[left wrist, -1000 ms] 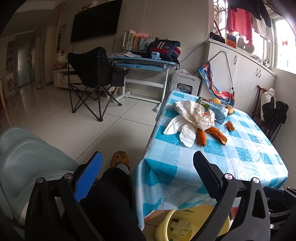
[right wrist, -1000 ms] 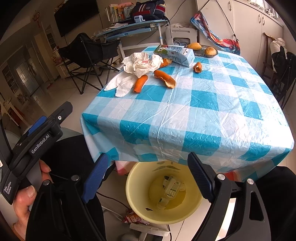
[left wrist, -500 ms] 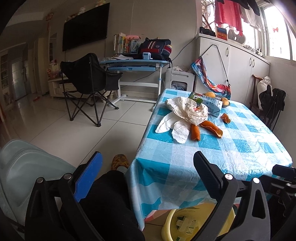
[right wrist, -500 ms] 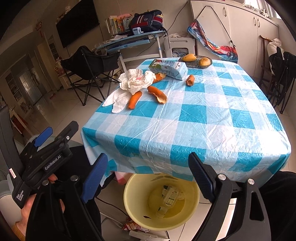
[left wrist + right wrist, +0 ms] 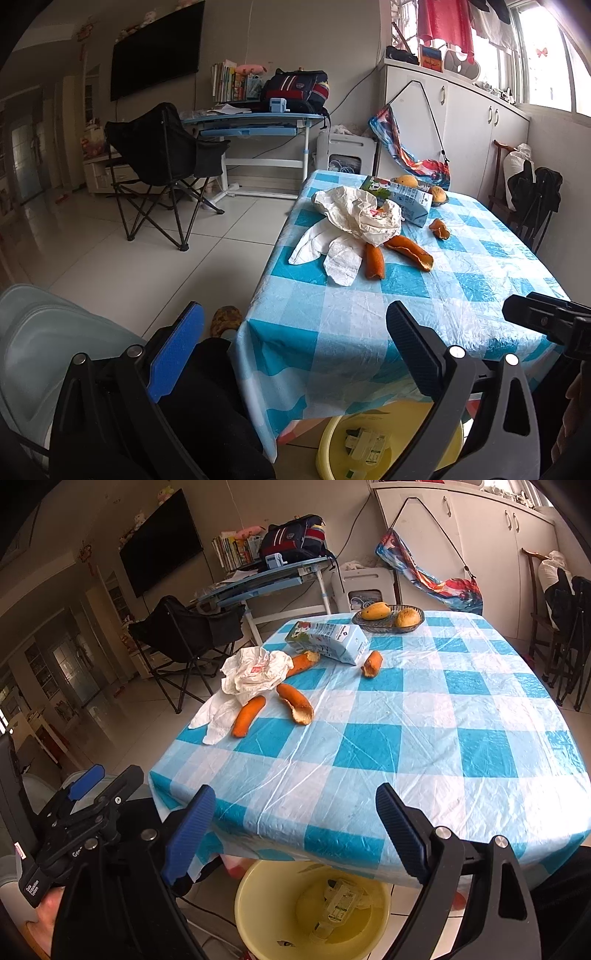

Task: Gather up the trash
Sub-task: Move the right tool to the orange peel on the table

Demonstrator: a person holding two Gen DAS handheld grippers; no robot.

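Your trash lies ahead of both grippers, on the far left part of the table [image 5: 424, 716] with its blue and white checked cloth. A crumpled white bag [image 5: 255, 672] sits over white tissues [image 5: 216, 716], with orange peels beside it: one long peel [image 5: 248, 711] and a curled peel [image 5: 295, 703], both with their long axes pointing roughly away from you. A small peel [image 5: 372, 662] and a milk carton [image 5: 327, 638] lie further back.

Your right gripper [image 5: 295, 834] hangs at the near table edge, fingers spread wide, holding nothing. Your left gripper [image 5: 295, 354] is lower and off the table's left corner, also wide open and empty. A yellow bin [image 5: 314, 908] stands on the floor below the near edge, with a flattened carton already inside. Neither gripper is clearly nearer the pile; both are well short of it.
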